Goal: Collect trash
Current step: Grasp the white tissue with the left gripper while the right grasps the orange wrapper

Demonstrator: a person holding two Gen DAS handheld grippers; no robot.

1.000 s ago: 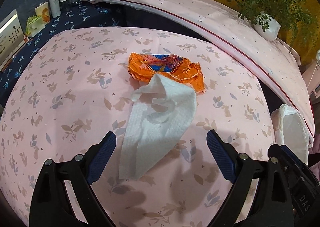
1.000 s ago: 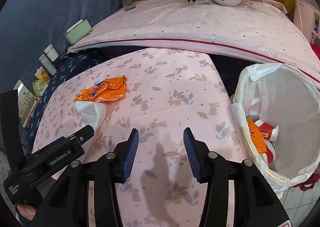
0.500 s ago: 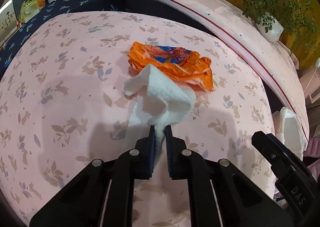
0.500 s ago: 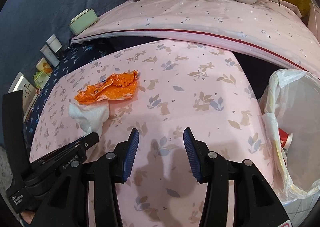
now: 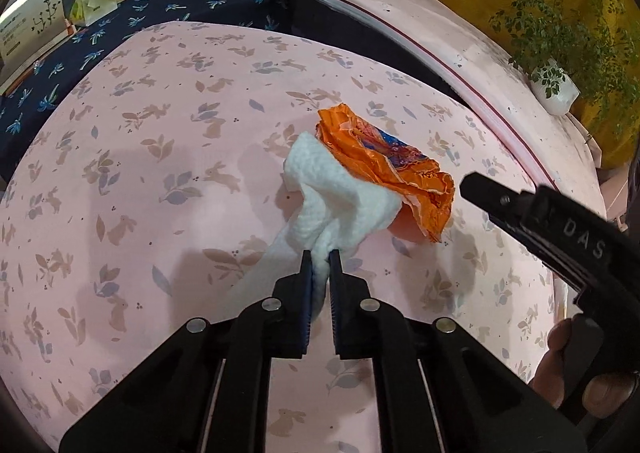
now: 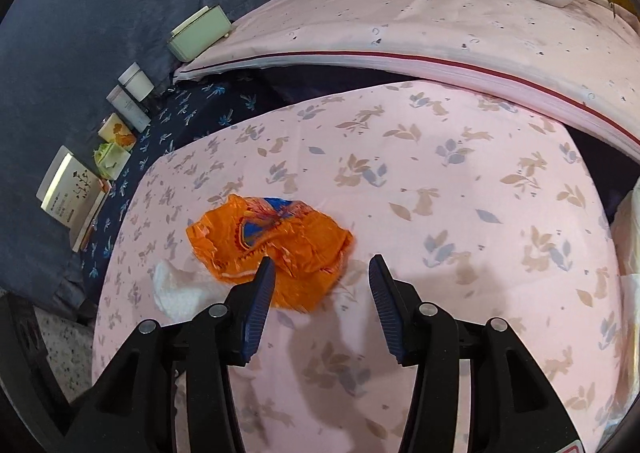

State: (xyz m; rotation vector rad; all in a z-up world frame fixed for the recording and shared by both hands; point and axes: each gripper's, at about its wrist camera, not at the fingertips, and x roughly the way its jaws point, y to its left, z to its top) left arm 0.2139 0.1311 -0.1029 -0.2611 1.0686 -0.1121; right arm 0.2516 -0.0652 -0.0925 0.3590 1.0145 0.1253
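Left wrist view: your left tongs [image 5: 320,261] are clenched on the white paper towel [image 5: 340,197], which bunches up from the pads and leans against the crumpled orange wrapper [image 5: 392,173]. The towel's lower strip trails down behind the left finger, so you cannot see where it ends. Both lie on the bench under a pink rabbit-print cloth [image 5: 160,173]. At the right edge your right tongs show only from the side, with part of your hand [image 5: 560,365] cut off by the frame.

From the right wrist view, your right tongs [image 6: 322,271] are opening and grasp nothing; the wrapper [image 6: 272,245] sits just ahead, its near edge partly between the fingertips and partly hidden behind the left finger. The towel [image 6: 180,289] peeks out beside it, mostly covered. A sliver of white bag [image 6: 628,245] is clipped at the right edge.
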